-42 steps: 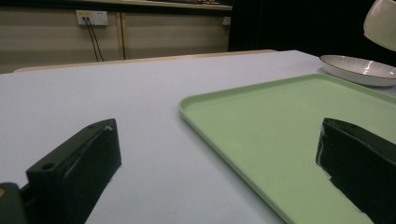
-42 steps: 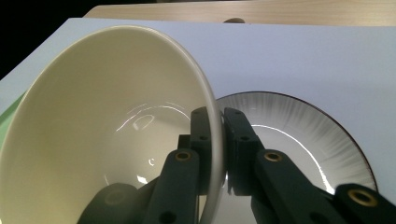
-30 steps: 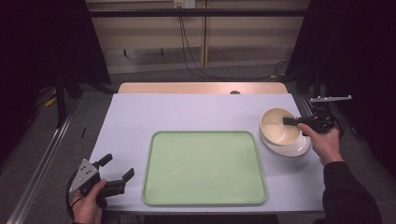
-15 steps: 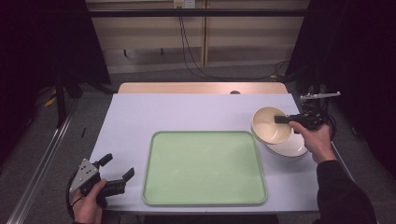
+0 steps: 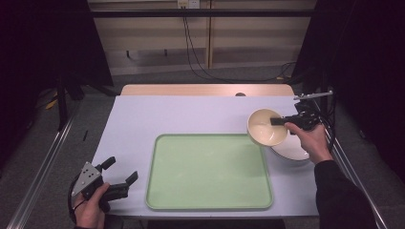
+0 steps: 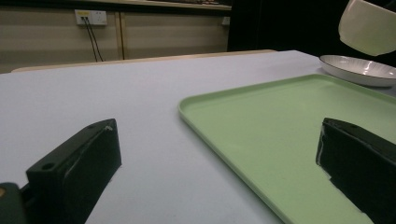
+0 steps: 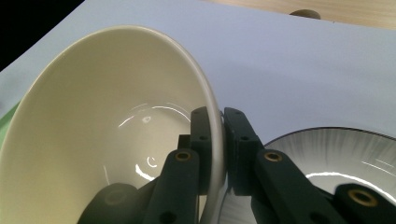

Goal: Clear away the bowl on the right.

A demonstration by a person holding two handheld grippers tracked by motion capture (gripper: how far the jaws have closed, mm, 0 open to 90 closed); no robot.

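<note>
The cream bowl [image 5: 266, 127] hangs in the air, tilted, at the right side of the table [image 5: 191, 114], above the left edge of the plate [image 5: 292, 150] and clear of it, as the left gripper view shows. The right gripper [image 5: 282, 121] has its jaws clamped on the bowl's rim [image 7: 215, 135], one jaw inside and one outside the wall, at about three o'clock on the bowl in the high view. The bowl's mouth leans away from the hand, toward the tray.

The green tray [image 5: 208, 172] lies at about eight o'clock from the bowl, its near corner just beside it, so any setting down there probably means carrying the bowl left and toward the person. The right hand is far nearer than the left.

The left gripper [image 5: 117, 177] rests at the table's front left corner, well apart from the bowl, at nine o'clock from the tray, with its jaws wide apart and nothing between them.

The bowl's underside is hidden in the high view, its top is cut off in the left gripper view, and the plate's dark-lined rim is partly covered by the hand and bowl.
</note>
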